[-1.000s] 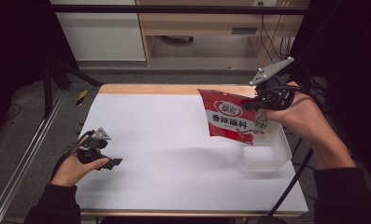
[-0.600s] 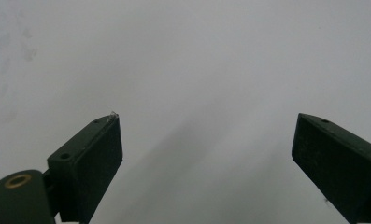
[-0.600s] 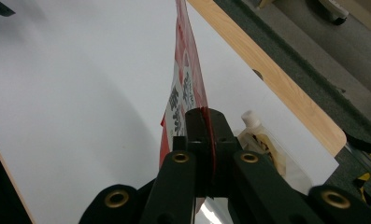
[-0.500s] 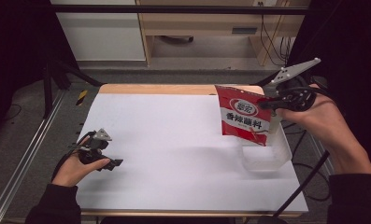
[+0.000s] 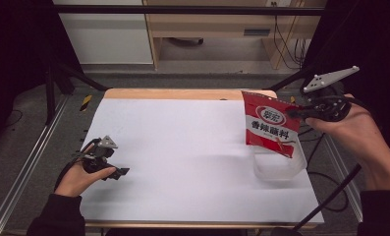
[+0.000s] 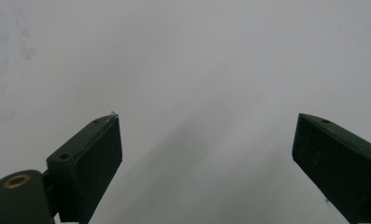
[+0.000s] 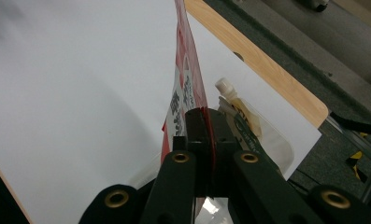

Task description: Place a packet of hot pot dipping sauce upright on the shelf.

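A red seasoning packet (image 5: 270, 125) with white print hangs in the air over the table's right side, and my right gripper (image 5: 296, 113) is shut on its right edge. In the right gripper view the jaws clamp the thin red packet (image 7: 190, 70) edge-on. Under it lies a clear plastic bag (image 5: 281, 167); the right gripper view shows that bag (image 7: 262, 133) holding a pouch with a white spout (image 7: 224, 85). My left gripper (image 5: 116, 173) rests near the table's left front in a hand, its jaws wide apart over bare white table (image 6: 197, 70).
The white table top (image 5: 182, 147) has a wooden strip (image 5: 178, 93) along its far edge. Metal rails (image 5: 25, 167) run along the left side and cables (image 5: 330, 182) trail off the right edge. A cabinet (image 5: 104, 29) stands beyond the table.
The right hand has carried the red packet to the right and slightly down, over the clear bag. The left hand and its gripper have stayed put.
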`<state>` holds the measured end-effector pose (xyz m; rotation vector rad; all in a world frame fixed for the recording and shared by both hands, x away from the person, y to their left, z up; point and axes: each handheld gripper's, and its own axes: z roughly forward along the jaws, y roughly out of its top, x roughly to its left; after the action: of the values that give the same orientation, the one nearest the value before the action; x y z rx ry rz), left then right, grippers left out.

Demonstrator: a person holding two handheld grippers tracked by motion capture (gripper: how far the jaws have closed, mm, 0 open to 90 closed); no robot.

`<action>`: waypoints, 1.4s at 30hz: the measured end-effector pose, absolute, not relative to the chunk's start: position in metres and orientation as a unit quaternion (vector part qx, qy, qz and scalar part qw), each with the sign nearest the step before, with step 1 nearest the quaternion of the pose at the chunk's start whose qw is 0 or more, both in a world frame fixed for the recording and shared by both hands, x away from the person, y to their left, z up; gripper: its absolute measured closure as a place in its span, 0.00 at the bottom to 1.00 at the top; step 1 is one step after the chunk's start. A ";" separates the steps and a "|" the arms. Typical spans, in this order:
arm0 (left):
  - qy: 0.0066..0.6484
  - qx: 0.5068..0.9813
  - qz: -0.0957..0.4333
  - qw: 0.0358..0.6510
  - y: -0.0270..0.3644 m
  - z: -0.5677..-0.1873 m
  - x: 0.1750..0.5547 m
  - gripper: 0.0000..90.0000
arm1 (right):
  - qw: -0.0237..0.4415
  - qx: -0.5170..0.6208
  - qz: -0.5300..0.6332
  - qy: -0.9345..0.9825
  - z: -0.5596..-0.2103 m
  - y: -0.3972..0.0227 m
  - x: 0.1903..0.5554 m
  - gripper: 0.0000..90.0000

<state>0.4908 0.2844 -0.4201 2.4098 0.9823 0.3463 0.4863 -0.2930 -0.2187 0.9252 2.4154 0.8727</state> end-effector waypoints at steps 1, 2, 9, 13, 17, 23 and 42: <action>0.361 0.888 0.127 0.255 0.284 -0.420 0.491 0.10 | 0.206 0.336 0.310 0.865 -0.221 -0.297 0.487 1.00; 0.361 0.888 0.127 0.255 0.284 -0.420 0.491 0.10 | 0.206 0.336 0.310 0.865 -0.221 -0.297 0.487 1.00; 0.362 0.888 0.128 0.255 0.285 -0.420 0.491 0.10 | 0.203 0.349 0.315 0.859 -0.231 -0.308 0.488 1.00; 0.360 0.889 0.126 0.254 0.284 -0.420 0.491 0.09 | 0.205 0.354 0.322 0.854 -0.231 -0.315 0.485 1.00; 0.356 0.891 0.127 0.252 0.282 -0.420 0.491 0.09 | 0.209 0.358 0.320 0.852 -0.231 -0.319 0.483 1.00; 0.356 0.891 0.127 0.252 0.282 -0.421 0.491 0.09 | 0.204 0.365 0.318 0.851 -0.241 -0.323 0.482 1.00; 0.354 0.894 0.123 0.245 0.278 -0.425 0.491 0.09 | 0.180 0.415 0.332 0.828 -0.297 -0.360 0.463 1.00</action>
<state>0.4910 0.2779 -0.4247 2.4414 0.9660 0.3346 0.4634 -0.3601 -0.2970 1.1720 2.3393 0.9378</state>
